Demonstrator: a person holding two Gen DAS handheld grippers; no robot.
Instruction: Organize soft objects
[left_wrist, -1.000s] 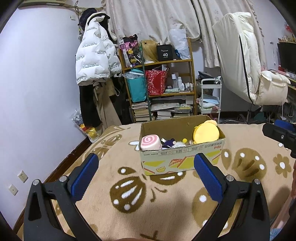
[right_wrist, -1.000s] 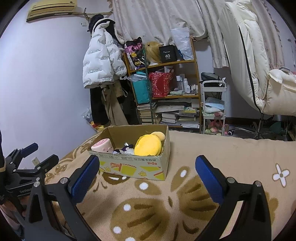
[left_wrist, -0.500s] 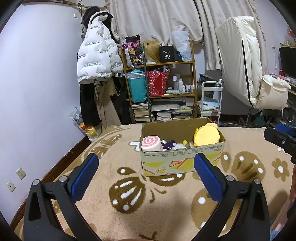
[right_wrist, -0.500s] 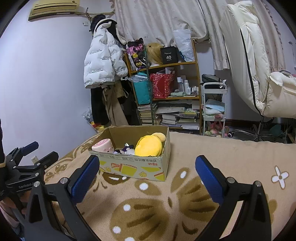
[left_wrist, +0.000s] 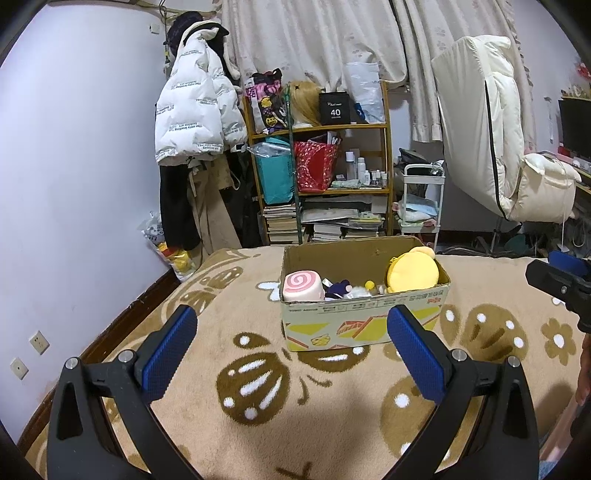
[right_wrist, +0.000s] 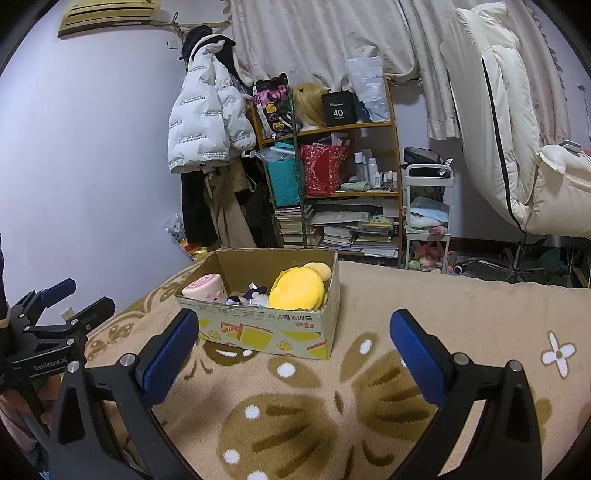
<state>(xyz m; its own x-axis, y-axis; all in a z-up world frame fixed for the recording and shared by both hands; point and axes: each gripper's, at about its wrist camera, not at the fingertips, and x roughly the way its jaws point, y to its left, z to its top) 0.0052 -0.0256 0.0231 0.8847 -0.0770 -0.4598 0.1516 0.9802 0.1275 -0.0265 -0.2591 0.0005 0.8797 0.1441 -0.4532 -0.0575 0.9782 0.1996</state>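
We hold our left gripper (left_wrist: 291, 332) and right gripper (right_wrist: 291, 336) above the tan blanket (left_wrist: 258, 424), both with jaws spread wide and nothing between the blue pads. Ahead of us a cardboard box (left_wrist: 364, 325) sits on the blanket, well beyond the fingertips. Inside it, a pink swirl-patterned plush (left_wrist: 302, 287) leans in the left corner, a round yellow plush (left_wrist: 413, 272) rests against the right wall, and a few small dark and white toys (left_wrist: 345, 290) lie between them. Behind the box stand a cluttered shelf (left_wrist: 325, 177) and a white jacket (left_wrist: 195, 118) hanging on the wall.
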